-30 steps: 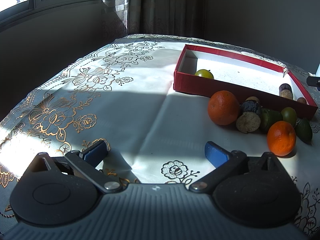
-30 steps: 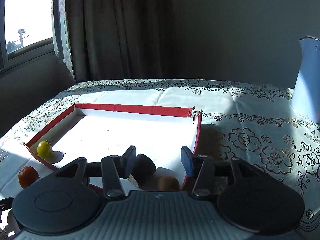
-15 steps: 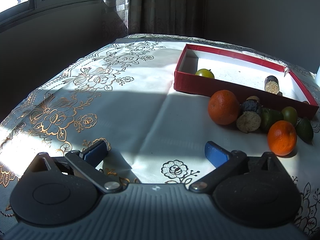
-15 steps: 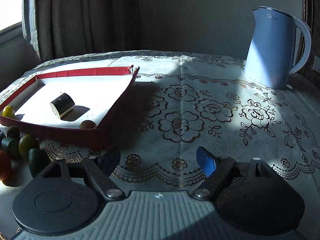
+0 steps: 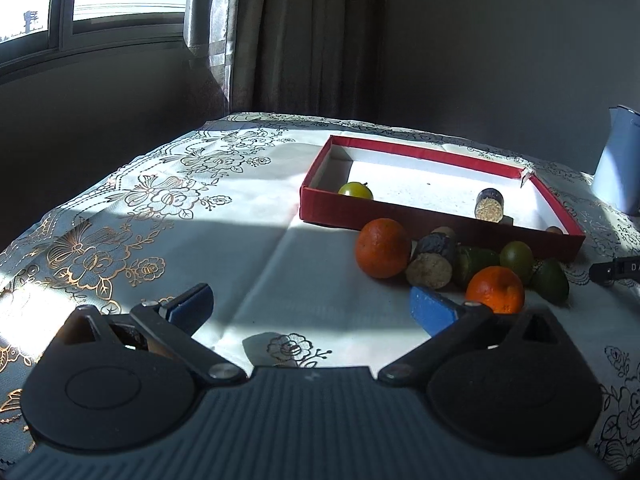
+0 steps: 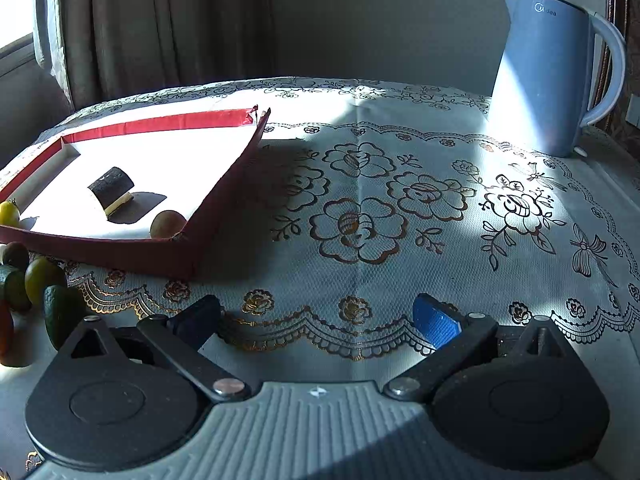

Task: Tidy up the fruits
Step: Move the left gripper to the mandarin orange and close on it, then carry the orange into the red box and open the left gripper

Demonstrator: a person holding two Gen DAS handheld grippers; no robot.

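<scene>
Looking along your left gripper (image 5: 310, 304), you have its blue pads spread wide with only tablecloth (image 5: 168, 208) between them, nothing held. Ahead to the right sits the red box (image 5: 400, 218), and inside it a yellow-green fruit (image 5: 355, 191) near the left corner, a dark cut cylinder (image 5: 489, 205) further right, and a small brown fruit tucked in the near right corner. Outside, against the box's front wall, waits the loose pile: a large orange (image 5: 383, 247), a second orange (image 5: 495, 289) just beside your right pad, a dark cylinder with a pale cut face (image 5: 433, 261), a green piece behind it, a round olive-green fruit (image 5: 516, 257) and an avocado (image 5: 552, 281).

From your right gripper (image 6: 316, 316), the jaws are opening and nothing lies between them; only the flowered cloth shows through. The box lies up to the left, well clear of the pads, and a blue kettle (image 6: 548, 76) stands at the far right.

You look to be between placements: one hand empty, the pile still waiting. Your next move probably calls for steering one open gripper onto a pile fruit, the nearer orange being handiest for the left, centring it between the pads before closing, gently, since round fruit may roll.
</scene>
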